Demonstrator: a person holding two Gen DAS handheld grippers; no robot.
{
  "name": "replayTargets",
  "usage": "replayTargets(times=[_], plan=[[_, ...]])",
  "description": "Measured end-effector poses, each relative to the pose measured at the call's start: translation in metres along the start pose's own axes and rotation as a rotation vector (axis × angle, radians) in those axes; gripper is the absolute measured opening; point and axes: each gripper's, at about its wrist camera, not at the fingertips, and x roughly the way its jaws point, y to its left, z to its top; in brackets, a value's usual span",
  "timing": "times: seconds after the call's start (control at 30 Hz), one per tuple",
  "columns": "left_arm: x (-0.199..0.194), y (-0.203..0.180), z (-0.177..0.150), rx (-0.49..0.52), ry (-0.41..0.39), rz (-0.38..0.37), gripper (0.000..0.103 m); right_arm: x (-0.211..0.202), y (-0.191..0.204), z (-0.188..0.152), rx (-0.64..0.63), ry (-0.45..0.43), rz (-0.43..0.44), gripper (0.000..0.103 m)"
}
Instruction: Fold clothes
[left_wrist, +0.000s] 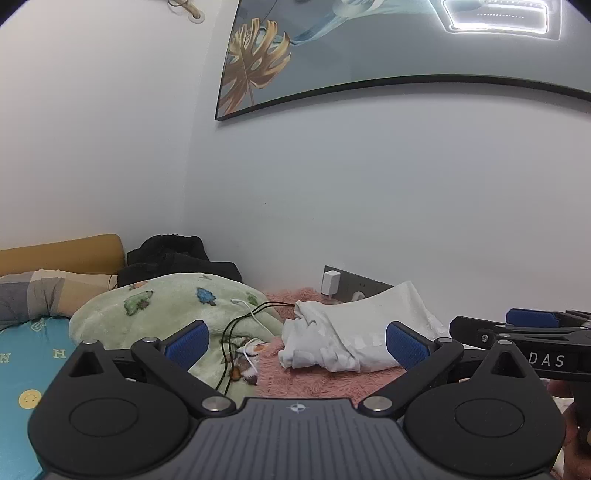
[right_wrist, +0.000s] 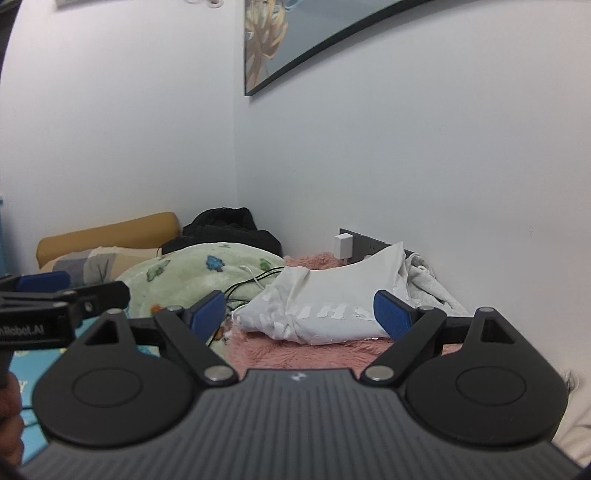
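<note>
Pink shaggy blanket (right_wrist: 295, 354) covers the bed ahead of both tongs, and on it, straight in front, lies the white shirt (right_wrist: 332, 306), crumpled in a loose heap with cracked lettering showing on its near face. Beyond it stands the pale wall (right_wrist: 406, 166), with a socket strip and a white charger (right_wrist: 343, 246) just behind the shirt. Off to the left of the tongs is a green fleece (left_wrist: 159, 306) with cables (left_wrist: 236, 332) trailing over it, a black heap (left_wrist: 177, 254) behind that, and a blue sheet (left_wrist: 33, 350) nearer the left edge. A grey garment (right_wrist: 428, 280) sits just to the right of the shirt, touching it.

Left tongs (left_wrist: 295, 343) and right tongs (right_wrist: 299, 314) hang side by side short of the shirt, each with its blue pads spread wide and nothing between them.

By the look of it, folding has not begun; this is the approach. Next, each pair should probably come down on a separate edge of the shirt, a hem or shoulder if one can be picked out, pinch a single layer, then lift and spread it flat on the blanket. Which edge is which cannot be told from the heap, and the cables at left are best kept out of it.
</note>
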Motion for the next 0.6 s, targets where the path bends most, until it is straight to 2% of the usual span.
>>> replayTargets(times=[0.13,0.6], plan=[[0.0001,-0.0031,-0.0006,0.010,0.007,-0.016,0.103,0.0028,0.0000,0.0000,0.017,-0.005,-0.019,0.089],[-0.0028,-0.0023,-0.0035,0.018,0.013,0.007,0.103,0.0034,-0.0003,-0.0058,0.016,0.036,-0.020,0.089]])
